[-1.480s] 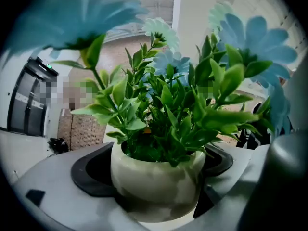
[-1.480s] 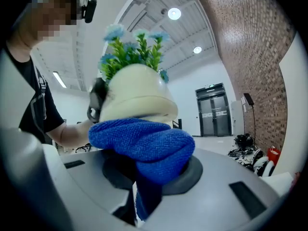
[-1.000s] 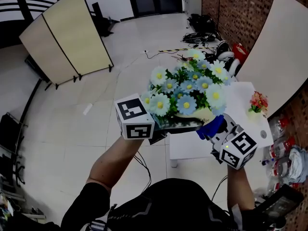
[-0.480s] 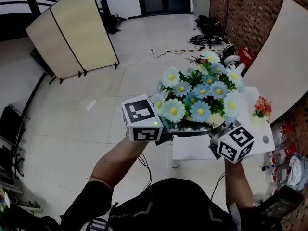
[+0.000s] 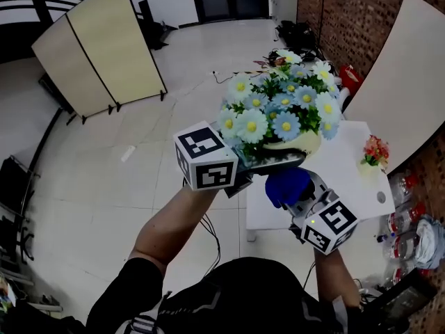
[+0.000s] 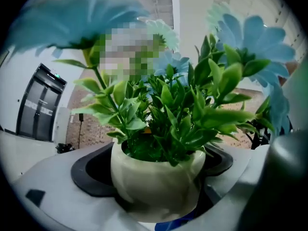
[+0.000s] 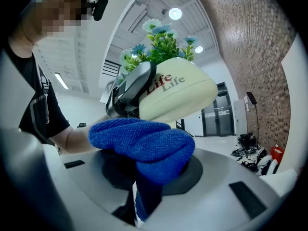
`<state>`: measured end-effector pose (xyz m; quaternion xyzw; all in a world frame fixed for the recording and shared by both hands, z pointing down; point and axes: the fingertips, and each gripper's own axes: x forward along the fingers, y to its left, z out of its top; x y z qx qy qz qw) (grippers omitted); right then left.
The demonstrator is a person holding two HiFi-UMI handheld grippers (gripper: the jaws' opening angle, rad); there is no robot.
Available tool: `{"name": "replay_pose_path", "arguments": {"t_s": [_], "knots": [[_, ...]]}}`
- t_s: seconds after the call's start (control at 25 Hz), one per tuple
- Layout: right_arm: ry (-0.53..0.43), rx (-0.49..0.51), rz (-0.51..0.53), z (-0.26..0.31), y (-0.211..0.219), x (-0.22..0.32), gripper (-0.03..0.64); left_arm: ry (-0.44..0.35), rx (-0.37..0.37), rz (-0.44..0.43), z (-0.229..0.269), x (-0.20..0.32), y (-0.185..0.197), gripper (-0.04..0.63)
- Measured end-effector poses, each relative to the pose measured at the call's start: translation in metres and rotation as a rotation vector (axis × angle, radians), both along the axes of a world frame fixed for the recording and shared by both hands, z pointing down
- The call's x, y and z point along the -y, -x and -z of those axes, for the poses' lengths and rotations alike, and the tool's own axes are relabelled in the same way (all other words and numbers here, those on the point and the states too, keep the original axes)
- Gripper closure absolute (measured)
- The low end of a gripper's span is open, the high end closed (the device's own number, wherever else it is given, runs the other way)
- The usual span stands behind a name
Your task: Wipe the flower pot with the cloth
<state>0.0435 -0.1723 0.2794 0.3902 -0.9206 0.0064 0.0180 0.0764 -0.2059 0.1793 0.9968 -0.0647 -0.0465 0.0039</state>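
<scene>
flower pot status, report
Left gripper shut on flower pot, held aloft. Right gripper shut on blue cloth, just below the pot, contact unclear. Nothing between them.

One pot (image 5: 292, 143) above the near left corner of one white table (image 5: 351, 186), carrying a dozen or so blue and white daisies (image 5: 278, 103), too crowded for a sure count. One blue cloth (image 5: 286, 185) over the table's left edge. Two grippers, the left gripper (image 5: 272, 163) and the right gripper (image 5: 296, 195), each with one cube, two cubes in all. One person, two forearms (image 5: 167, 232), in front of the table. One small red bouquet (image 5: 375, 149) on the table's right side. One folding screen (image 5: 97, 44) of two panels, well left of the table. A few bottles (image 5: 403, 218) right of the table, number unclear
</scene>
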Motion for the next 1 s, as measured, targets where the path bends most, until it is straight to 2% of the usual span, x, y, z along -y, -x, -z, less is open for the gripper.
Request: {"name": "replay_pose_path", "arguments": {"t_s": [0.24,0.52,0.8,1.0], "knots": [[0.005,-0.015,-0.019,0.003,0.008,0.016,0.528,0.025,-0.005,-0.019,-0.008,-0.010,0.000,0.063],[0.053,0.042,-0.058,-0.002,0.007,0.046,0.528,0.031,-0.007,-0.059,-0.006,-0.022,-0.002,0.063],[0.045,0.077,-0.055,-0.008,-0.020,0.001,0.528,0.042,-0.003,0.022,-0.018,0.002,0.003,0.063],[0.020,0.026,-0.036,-0.004,-0.013,-0.020,0.528,0.075,-0.009,0.022,-0.030,0.006,-0.002,0.063]]}}
